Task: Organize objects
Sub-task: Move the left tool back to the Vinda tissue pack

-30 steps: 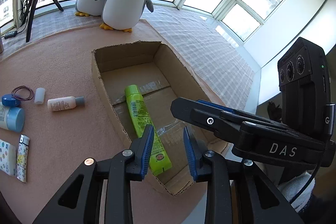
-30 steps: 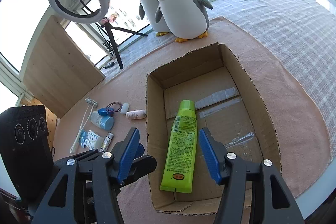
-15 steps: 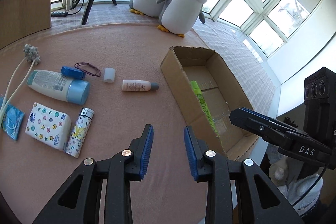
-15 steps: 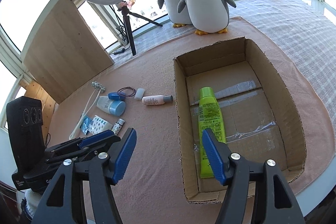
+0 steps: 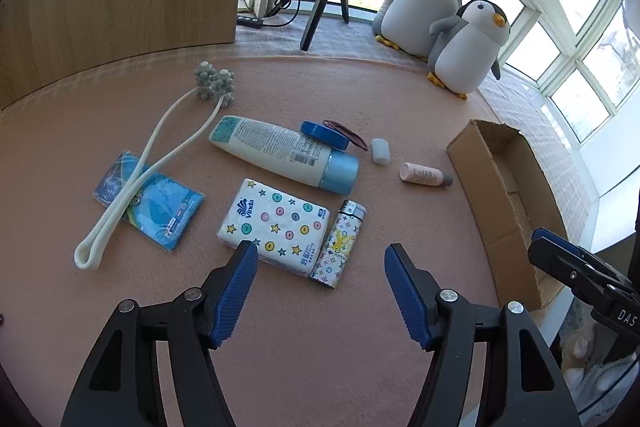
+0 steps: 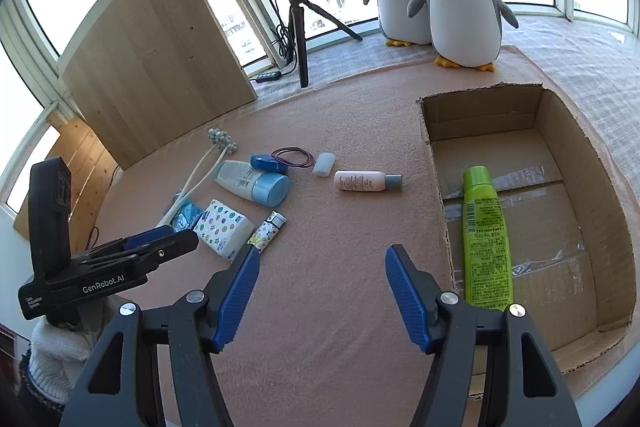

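Note:
My left gripper [image 5: 321,250] is open and empty, hovering just in front of a star-patterned tissue pack [image 5: 276,227] and a patterned lighter [image 5: 338,247]. Beyond them lie a white bottle with a blue cap [image 5: 280,155], a small pink bottle [image 5: 424,175], a blue lid [image 5: 324,135], rubber bands [image 5: 346,133], a small white cap [image 5: 380,151] and a blue packet [image 5: 152,203]. My right gripper [image 6: 322,251] is open and empty over the mat, left of the cardboard box [image 6: 560,115]. A green tube [image 6: 486,235] lies inside the box.
A white looped massager with grey balls [image 5: 160,155] lies across the blue packet. Two plush penguins [image 6: 460,7] and a ring light on a tripod [image 6: 298,39] stand at the back. A wooden board [image 6: 152,67] leans at the back left. The table edge runs close behind the box.
My left gripper swung left from above the box to over the loose items, and its jaws opened wider. The right gripper shifted left, so the box now sits to its right.

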A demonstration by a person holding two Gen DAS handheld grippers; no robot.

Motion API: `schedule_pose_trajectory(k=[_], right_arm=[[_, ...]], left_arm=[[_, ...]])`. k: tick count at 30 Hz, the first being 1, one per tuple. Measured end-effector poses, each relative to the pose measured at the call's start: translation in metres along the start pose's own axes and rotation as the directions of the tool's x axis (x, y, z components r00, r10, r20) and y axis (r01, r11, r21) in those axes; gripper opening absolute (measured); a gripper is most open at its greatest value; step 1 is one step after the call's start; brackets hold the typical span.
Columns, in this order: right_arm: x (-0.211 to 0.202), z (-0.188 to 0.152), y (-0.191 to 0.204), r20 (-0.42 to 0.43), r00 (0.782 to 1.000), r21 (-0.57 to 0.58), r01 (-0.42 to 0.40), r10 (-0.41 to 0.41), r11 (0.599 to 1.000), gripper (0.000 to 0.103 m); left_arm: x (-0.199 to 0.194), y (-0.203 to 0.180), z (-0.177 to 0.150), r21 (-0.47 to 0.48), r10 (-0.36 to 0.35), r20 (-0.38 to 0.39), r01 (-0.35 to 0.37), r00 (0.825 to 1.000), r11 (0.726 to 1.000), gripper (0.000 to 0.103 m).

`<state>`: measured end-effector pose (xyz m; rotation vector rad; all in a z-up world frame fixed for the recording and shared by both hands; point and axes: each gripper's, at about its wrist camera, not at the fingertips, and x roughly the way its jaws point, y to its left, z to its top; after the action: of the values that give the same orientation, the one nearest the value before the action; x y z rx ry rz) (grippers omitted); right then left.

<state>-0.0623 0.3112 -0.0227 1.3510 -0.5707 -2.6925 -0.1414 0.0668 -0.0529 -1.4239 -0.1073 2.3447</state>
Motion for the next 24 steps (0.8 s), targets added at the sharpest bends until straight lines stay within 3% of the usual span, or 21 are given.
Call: schedule_pose_trajectory(k=[10, 24], right_arm=[[0.013, -0.009, 0.013, -0.043, 0.999, -0.013, -0.001, 0.0, 1.0, 0.062], [0.016, -0.016, 0.012, -0.118, 0.993, -0.024, 0.006, -0.008, 1.0, 0.062]], left_arm=[[0.012, 0.043, 0.005, -0.074, 0.044, -0.02, -0.045, 0.999, 0.996, 0.069], [0.056, 0.037, 0.044, -0.109, 0.046, -0.035, -0.05, 0.998, 0.993, 0.069]])
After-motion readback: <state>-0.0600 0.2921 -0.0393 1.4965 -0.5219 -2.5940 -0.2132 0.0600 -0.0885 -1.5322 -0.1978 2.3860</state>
